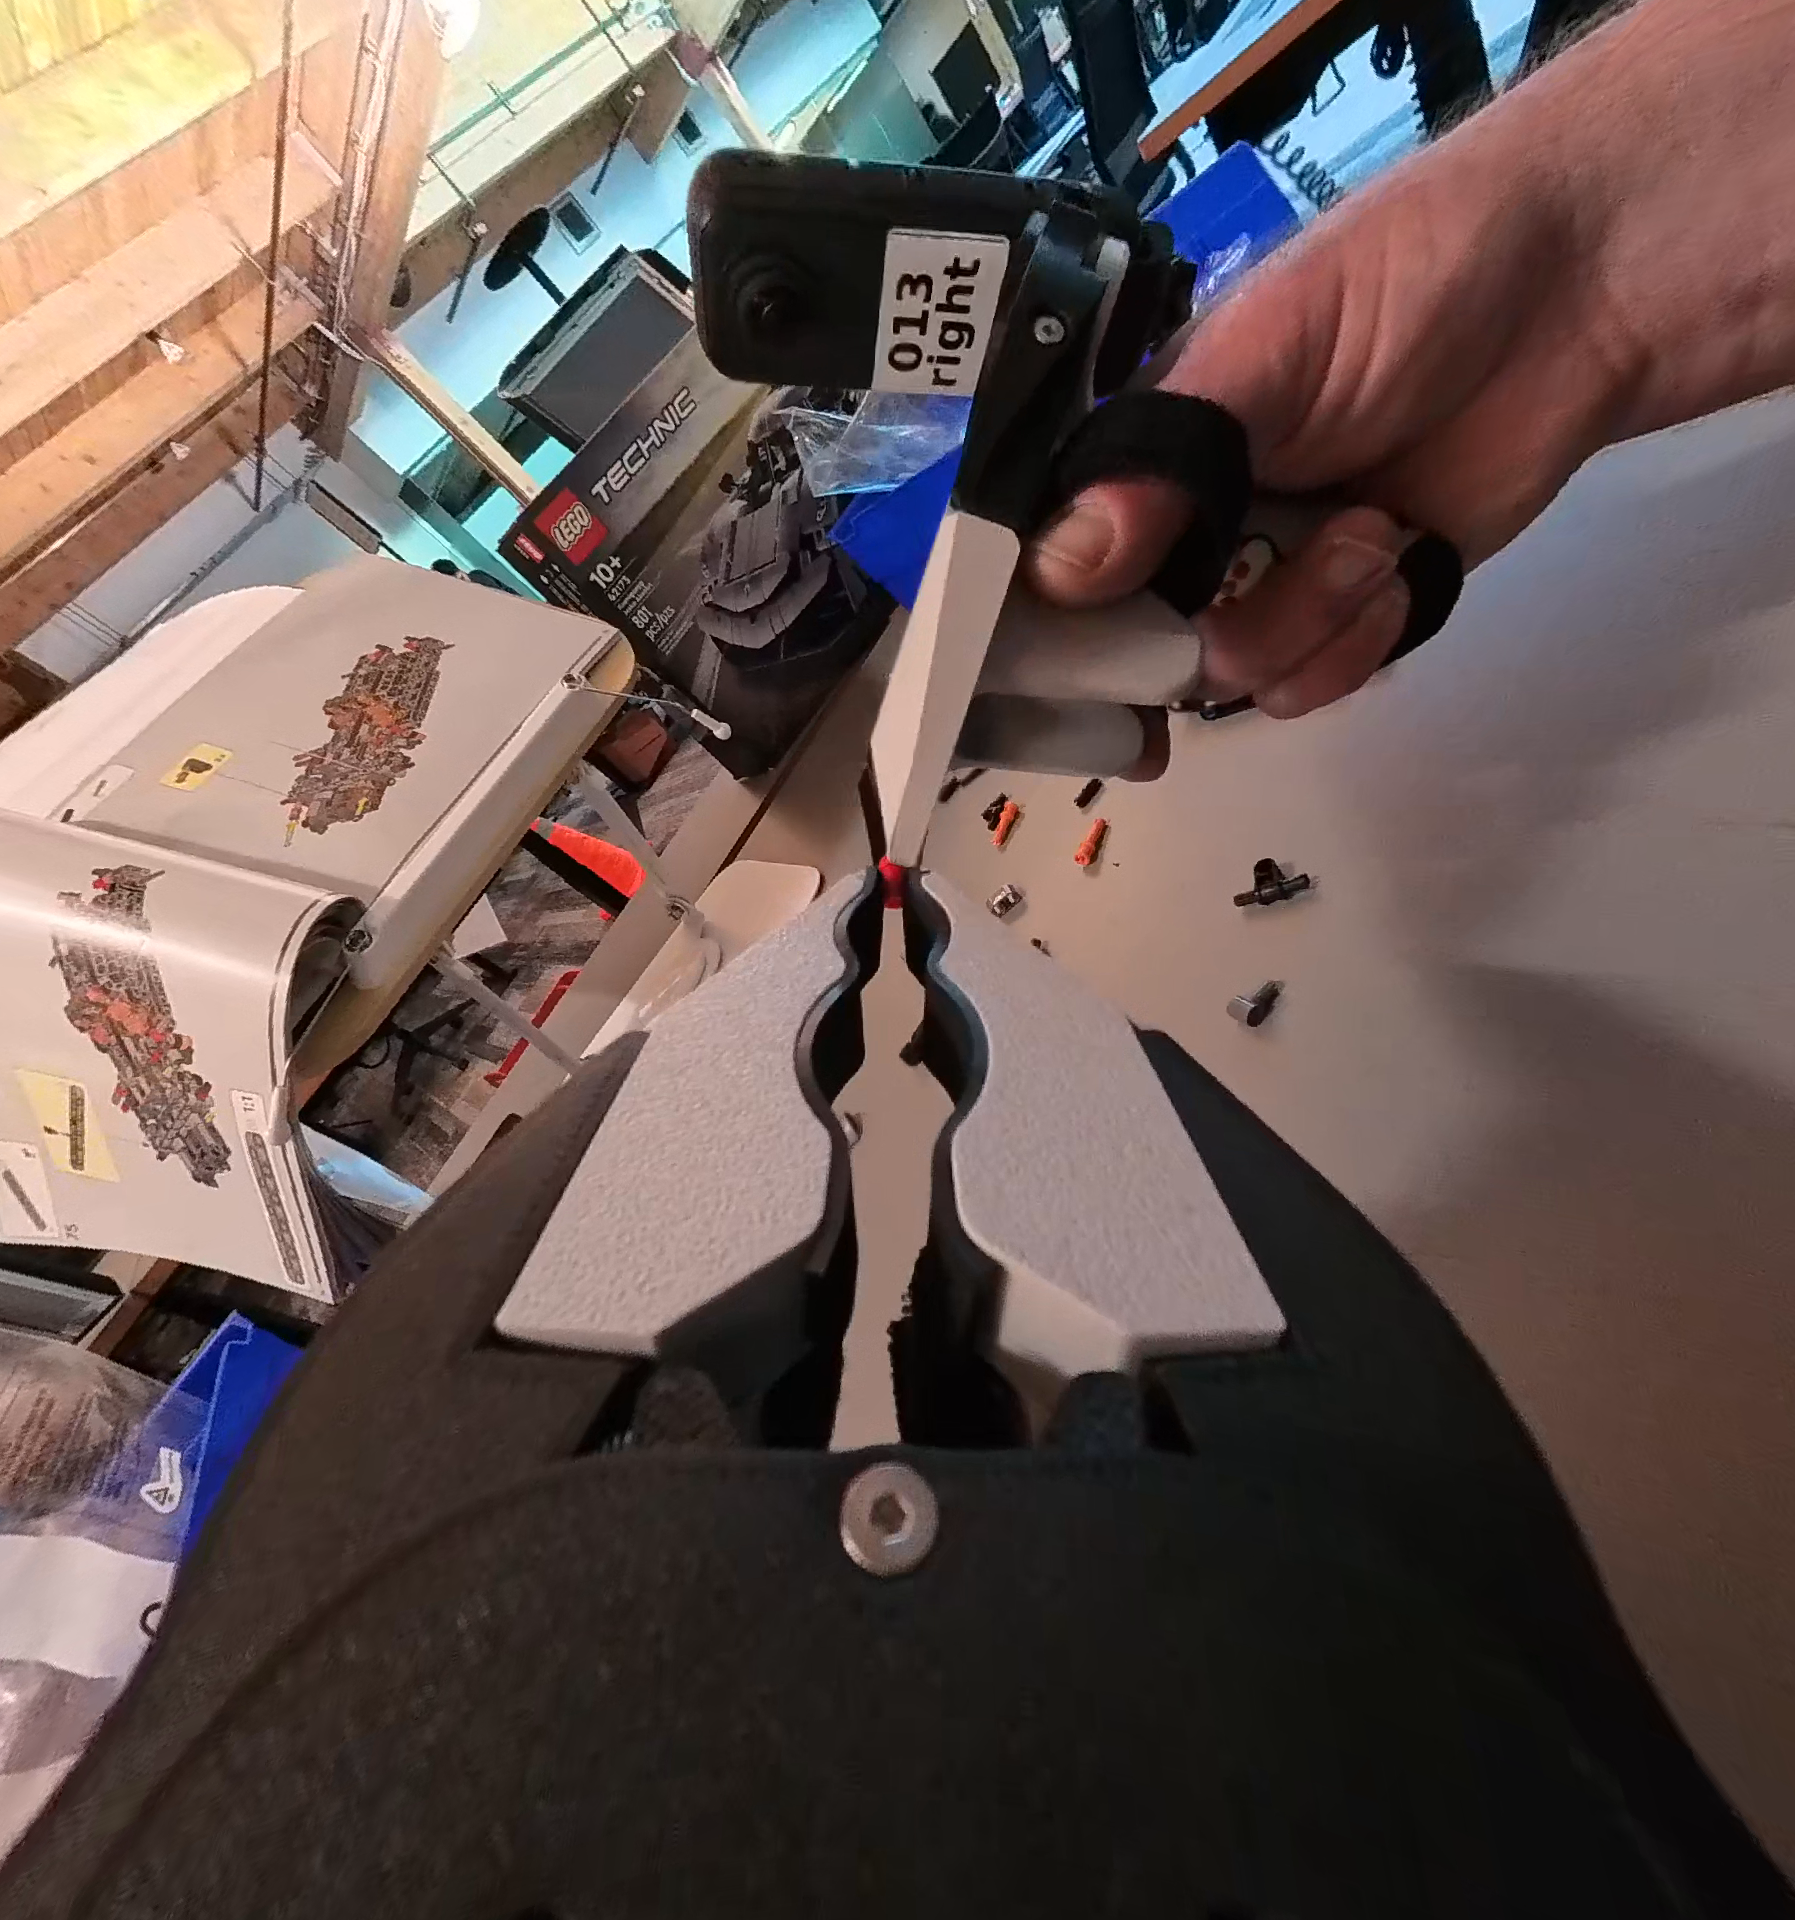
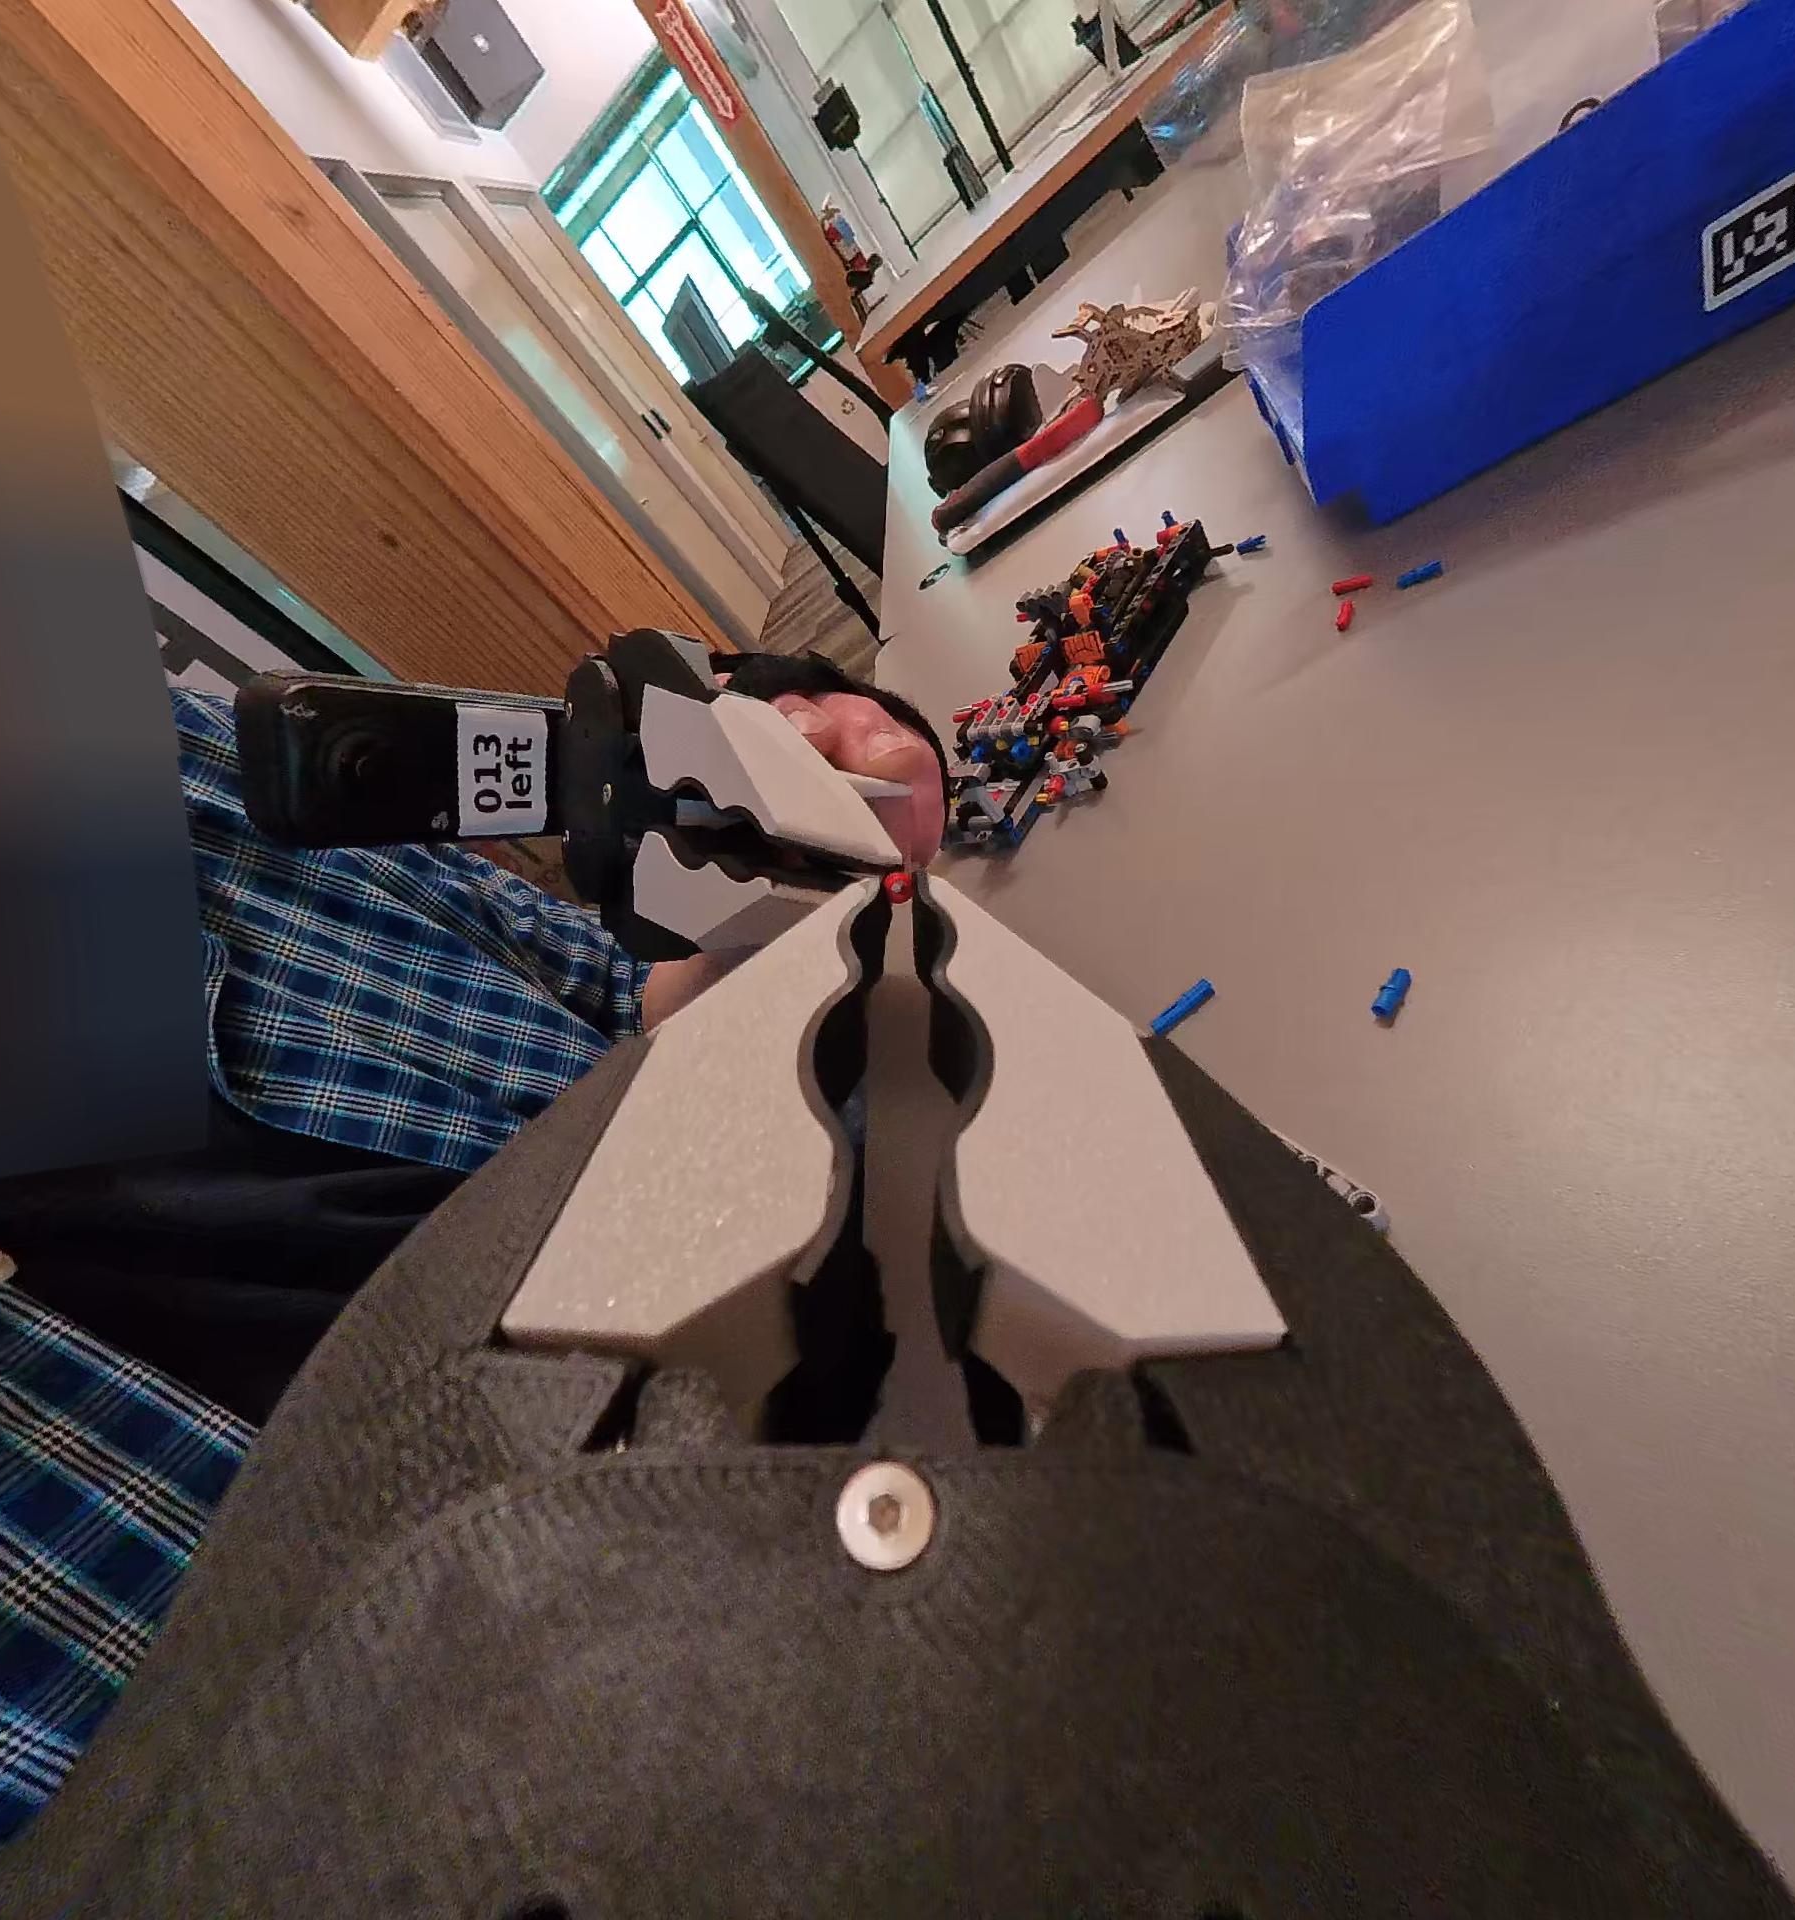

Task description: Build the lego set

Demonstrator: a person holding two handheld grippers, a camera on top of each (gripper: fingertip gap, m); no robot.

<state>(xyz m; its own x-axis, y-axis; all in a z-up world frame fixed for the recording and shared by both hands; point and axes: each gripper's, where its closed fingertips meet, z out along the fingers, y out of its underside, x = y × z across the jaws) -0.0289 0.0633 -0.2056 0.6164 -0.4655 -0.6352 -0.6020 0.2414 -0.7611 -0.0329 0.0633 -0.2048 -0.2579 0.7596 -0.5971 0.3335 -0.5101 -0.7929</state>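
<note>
Both claws: meeting tip to tip in the air above the grey tabletop, one small red round plastic lego piece between them.
Left gripper: tips drawn nearly together, pinching the red piece at the very ends.
Right gripper: tips likewise close around the same red piece; whether truly clamped or only touching, hard to tell at this size.
Direction from each claw: straight ahead, right at the fingertips, no sideways offset.
Long axis: too small to judge; a hole seems to face the right wrist camera.
Nearer hand: neither, both equally on it.
Partly built black, orange and grey lego chassis: beyond the right gripper's tips and off to their right, well apart, lying on the table.
Loose blue pins: on the table right of the right claw.
Likely step: handover or regrip of the piece between claws.
</note>
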